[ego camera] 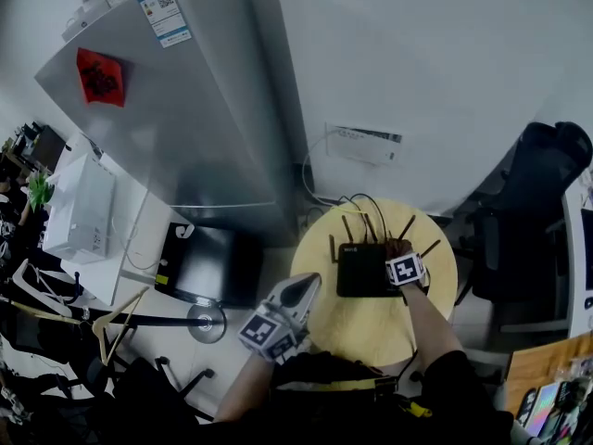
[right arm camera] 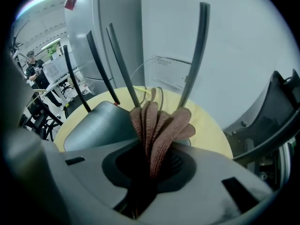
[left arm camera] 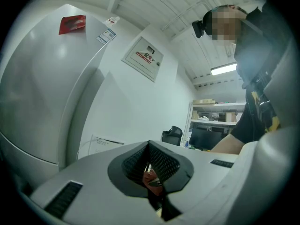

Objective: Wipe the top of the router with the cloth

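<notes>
A black router [ego camera: 359,270] with several upright antennas lies on the round yellow table [ego camera: 361,327]. My right gripper [ego camera: 400,254] is at the router's right edge, shut on a folded brownish-pink cloth [ego camera: 397,246]. In the right gripper view the cloth [right arm camera: 158,125] sticks out of my right gripper [right arm camera: 152,165] over the router's dark top [right arm camera: 96,125], among the antennas [right arm camera: 194,55]. My left gripper [ego camera: 304,289] hovers at the table's left rim, away from the router. In the left gripper view it [left arm camera: 150,165] points up at the wall, jaws together and empty.
A tall silver fridge [ego camera: 185,109] stands left of the table, with a black box [ego camera: 208,265] on the floor at its foot. Cables [ego camera: 357,202] run from the router to a wall panel [ego camera: 363,144]. A black office chair [ego camera: 537,202] is at the right, a white desk [ego camera: 82,207] far left.
</notes>
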Motion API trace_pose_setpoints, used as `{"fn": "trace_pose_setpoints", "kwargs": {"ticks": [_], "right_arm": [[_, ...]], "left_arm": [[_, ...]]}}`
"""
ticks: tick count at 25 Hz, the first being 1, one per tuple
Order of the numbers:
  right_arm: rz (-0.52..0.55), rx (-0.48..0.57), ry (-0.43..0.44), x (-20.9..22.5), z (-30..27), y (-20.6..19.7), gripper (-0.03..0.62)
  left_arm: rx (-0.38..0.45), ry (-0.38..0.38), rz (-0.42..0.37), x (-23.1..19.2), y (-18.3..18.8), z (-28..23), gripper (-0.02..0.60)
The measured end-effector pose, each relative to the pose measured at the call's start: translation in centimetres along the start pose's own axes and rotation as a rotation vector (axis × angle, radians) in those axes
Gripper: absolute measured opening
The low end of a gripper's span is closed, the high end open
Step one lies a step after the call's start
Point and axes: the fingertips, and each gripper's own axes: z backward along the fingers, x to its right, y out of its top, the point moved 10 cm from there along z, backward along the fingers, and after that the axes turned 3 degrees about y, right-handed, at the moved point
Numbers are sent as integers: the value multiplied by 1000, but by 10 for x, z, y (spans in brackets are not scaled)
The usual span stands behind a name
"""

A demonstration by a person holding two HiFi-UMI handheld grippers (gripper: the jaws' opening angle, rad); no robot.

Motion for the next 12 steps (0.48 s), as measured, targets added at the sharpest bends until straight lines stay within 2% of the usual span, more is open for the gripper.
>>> {"fn": "trace_pose_setpoints", "kwargs": {"ticks": [6, 7, 10, 12], "right_arm": [[-2, -23, -16, 11, 2, -13, 69], [19, -39, -39, 11, 4, -15, 69], [116, -81, -199, 14, 22, -14, 69], [105, -112, -248, 15, 28, -17, 69]], "left_arm": [[-4, -21, 7, 5, -1, -5, -9], [-3, -21, 7, 6, -2, -4, -9], [-12, -20, 1, 7, -3, 2, -9], [-12, -9, 7, 7, -4, 7, -9]]}}
